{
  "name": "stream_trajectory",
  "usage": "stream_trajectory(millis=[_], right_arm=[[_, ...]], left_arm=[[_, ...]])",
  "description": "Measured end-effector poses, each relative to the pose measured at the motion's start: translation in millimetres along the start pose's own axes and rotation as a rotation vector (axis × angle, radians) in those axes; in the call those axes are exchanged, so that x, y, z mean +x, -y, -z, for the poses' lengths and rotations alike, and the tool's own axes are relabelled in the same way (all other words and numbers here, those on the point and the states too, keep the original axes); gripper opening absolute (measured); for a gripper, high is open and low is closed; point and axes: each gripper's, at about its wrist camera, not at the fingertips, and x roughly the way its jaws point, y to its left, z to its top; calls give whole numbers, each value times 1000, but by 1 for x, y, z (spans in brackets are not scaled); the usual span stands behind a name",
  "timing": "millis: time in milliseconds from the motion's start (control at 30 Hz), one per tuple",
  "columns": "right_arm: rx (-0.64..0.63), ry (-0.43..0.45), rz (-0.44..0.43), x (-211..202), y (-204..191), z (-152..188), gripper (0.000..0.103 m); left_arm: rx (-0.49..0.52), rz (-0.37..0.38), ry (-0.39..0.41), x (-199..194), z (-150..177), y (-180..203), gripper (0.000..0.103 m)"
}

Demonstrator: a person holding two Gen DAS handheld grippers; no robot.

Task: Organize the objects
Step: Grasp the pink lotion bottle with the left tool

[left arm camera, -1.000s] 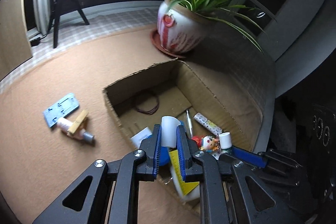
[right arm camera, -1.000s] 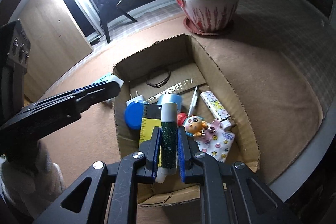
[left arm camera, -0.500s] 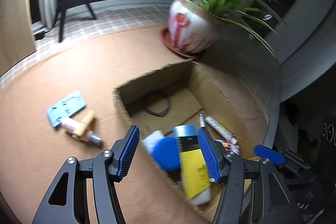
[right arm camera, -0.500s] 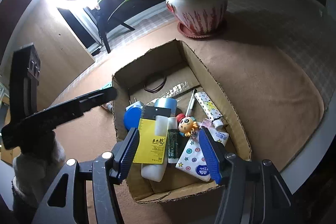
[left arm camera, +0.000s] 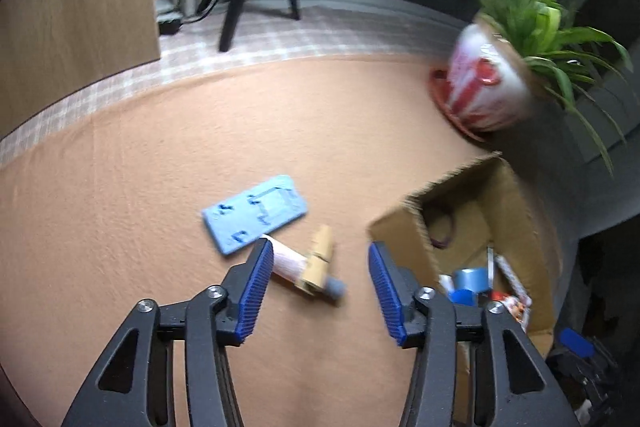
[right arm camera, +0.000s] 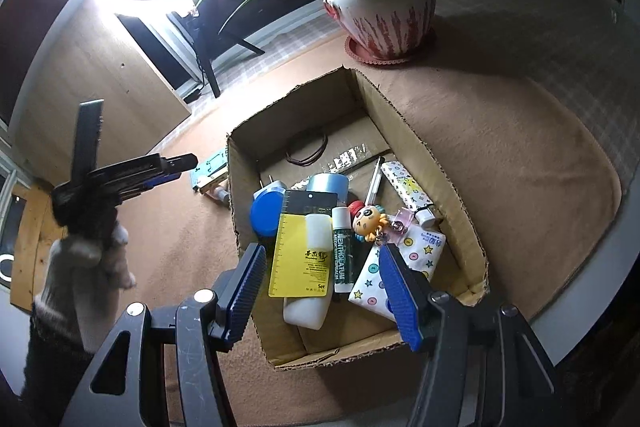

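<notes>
Both my grippers (left arm camera: 316, 287) (right arm camera: 320, 287) gape empty; the left's narrowing jaws could nudge the clothespin (left arm camera: 318, 263) off its tube (left arm camera: 286, 261).

The right gripper (right arm camera: 320, 267), jaws apart and empty, hangs over the cluttered cardboard box (right arm camera: 420, 147).

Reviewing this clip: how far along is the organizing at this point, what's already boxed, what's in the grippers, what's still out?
Mostly done: the cardboard box already holds the green tube, yellow ruler card, blue lid and more. Both grippers are empty: the right gripper is open above the box, the left gripper is open over the mat. Left out: the blue card, wooden clothespin and small tube.
</notes>
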Motion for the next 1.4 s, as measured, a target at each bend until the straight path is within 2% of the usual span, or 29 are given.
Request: stream_trajectory(millis=[133, 200, 367, 600, 833, 1000, 1400], right_arm=[[15, 1, 11, -2, 6, 1, 55], [29, -1, 18, -2, 10, 2, 55], [61, -10, 26, -1, 21, 4, 55], [80, -14, 28, 0, 25, 6, 55], [70, -21, 17, 2, 16, 7, 55], [53, -19, -1, 2, 3, 6, 55], [-33, -43, -60, 12, -44, 10, 55]], left_arm=[[-8, -31, -27, 18, -13, -13, 43], [-9, -44, -49, 27, -17, -17, 34], [10, -63, -70, 43, -24, -13, 32], [86, -66, -112, 60, -17, 7, 25], [140, -77, -130, 58, -2, 10, 23], [183, -95, -138, 53, 21, 4, 18], [183, -83, -136, 25, 65, -21, 16]])
